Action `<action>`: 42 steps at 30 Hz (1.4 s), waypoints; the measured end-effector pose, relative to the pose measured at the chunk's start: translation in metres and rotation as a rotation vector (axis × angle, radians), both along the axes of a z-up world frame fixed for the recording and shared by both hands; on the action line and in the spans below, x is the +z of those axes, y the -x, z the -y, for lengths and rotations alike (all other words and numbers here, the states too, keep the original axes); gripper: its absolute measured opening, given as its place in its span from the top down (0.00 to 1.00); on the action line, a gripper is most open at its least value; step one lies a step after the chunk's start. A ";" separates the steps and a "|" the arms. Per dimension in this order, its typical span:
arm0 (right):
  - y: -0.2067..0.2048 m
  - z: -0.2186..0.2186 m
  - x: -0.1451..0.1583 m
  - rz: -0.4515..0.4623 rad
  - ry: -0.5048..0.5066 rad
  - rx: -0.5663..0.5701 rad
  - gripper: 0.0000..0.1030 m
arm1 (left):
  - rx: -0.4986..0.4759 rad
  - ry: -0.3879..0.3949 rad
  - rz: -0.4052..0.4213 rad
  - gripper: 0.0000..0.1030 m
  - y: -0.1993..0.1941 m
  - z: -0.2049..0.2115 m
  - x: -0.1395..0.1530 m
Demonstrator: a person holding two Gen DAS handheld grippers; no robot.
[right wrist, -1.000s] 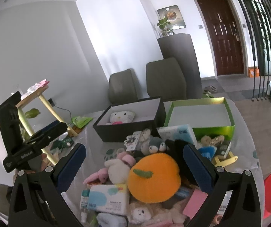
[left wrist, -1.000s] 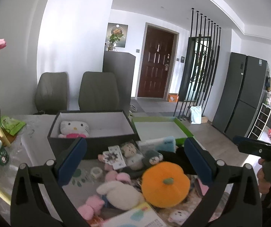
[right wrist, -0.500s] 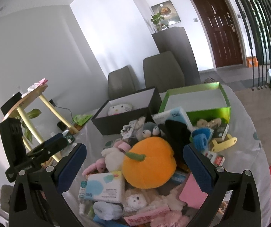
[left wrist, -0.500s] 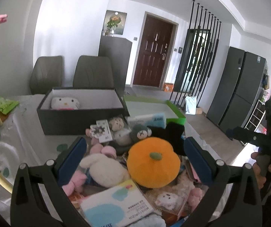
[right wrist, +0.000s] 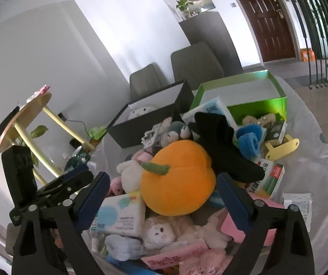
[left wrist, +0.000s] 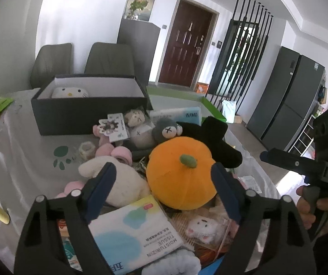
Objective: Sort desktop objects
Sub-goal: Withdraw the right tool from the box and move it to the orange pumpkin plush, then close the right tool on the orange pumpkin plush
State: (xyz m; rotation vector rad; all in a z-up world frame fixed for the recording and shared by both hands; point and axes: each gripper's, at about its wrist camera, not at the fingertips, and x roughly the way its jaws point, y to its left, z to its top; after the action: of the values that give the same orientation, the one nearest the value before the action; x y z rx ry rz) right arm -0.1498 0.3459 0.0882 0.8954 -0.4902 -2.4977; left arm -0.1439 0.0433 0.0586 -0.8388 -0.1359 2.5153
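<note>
A heap of small things lies on the white-covered table (left wrist: 26, 160). On top sits an orange pumpkin plush (left wrist: 180, 174) (right wrist: 177, 178). Around it are a tissue pack (left wrist: 132, 229) (right wrist: 118, 215), a white bunny plush (left wrist: 122, 181) and a black glove (right wrist: 223, 146). My left gripper (left wrist: 162, 169) hangs just above the heap, jaws closing, with the pumpkin and tissue pack seen between its fingers but no pad pressing on them. My right gripper (right wrist: 162, 178) is also closing, its fingers either side of the pumpkin without touching it.
Behind the heap stand a black box (left wrist: 72, 116) holding a white cat plush (left wrist: 70, 91) and a green box (right wrist: 258, 105). A round wooden side table (right wrist: 24, 119) stands at the left. Two grey chairs (left wrist: 109, 59) are behind the table. A hand (left wrist: 310, 208) holds the other gripper at the right.
Both grippers have sunk toward the heap, which now looks larger and nearer. Both pairs of fingers have drawn inward, the left more than the right.
</note>
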 end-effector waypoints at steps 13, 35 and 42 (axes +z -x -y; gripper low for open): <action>0.028 0.003 -0.030 0.083 0.007 0.016 0.34 | -0.043 -0.007 0.085 0.39 0.028 -0.015 -0.026; 0.078 0.004 -0.077 0.232 0.037 0.021 0.34 | -0.076 -0.045 0.222 0.38 0.070 -0.020 -0.066; 0.088 0.001 -0.088 0.258 0.044 0.019 0.33 | -0.096 -0.082 0.255 0.33 0.077 -0.020 -0.071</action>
State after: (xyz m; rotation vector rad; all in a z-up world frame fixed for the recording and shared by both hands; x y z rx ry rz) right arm -0.2380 0.3450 0.0006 1.2061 -0.6135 -2.3559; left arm -0.2208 0.0633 -0.0129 -1.1021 -0.2749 2.2898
